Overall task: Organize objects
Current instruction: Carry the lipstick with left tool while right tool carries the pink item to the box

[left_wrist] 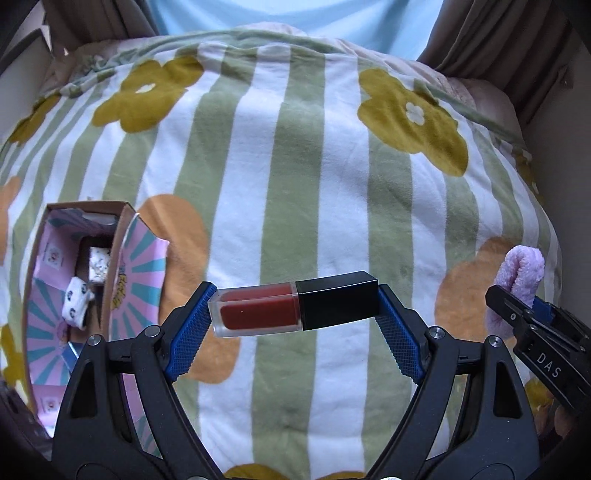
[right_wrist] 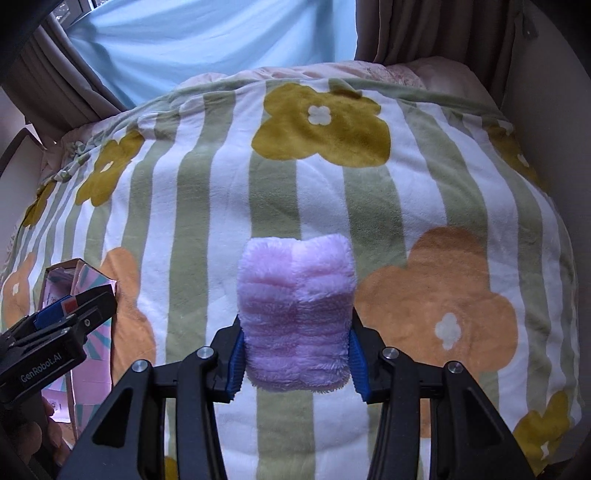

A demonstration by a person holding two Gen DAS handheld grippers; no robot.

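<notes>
My left gripper (left_wrist: 293,308) is shut on a red lip gloss tube (left_wrist: 258,308) with a black cap (left_wrist: 338,301), held crosswise by its two ends above the bed. My right gripper (right_wrist: 295,354) is shut on a folded fluffy pink cloth (right_wrist: 297,310), which stands up between the blue pads. The right gripper (left_wrist: 535,332) also shows at the right edge of the left wrist view with the pink cloth (left_wrist: 522,273). In the right wrist view the left gripper (right_wrist: 62,317) appears at the left edge, over the box (right_wrist: 92,280).
An open cardboard box (left_wrist: 122,221) with pink and teal lining lies at the left on the striped flower blanket (left_wrist: 295,166); small white patterned socks (left_wrist: 75,301) lie inside. Brown curtains (right_wrist: 406,33) and a light blue sheet (right_wrist: 207,40) hang behind the bed.
</notes>
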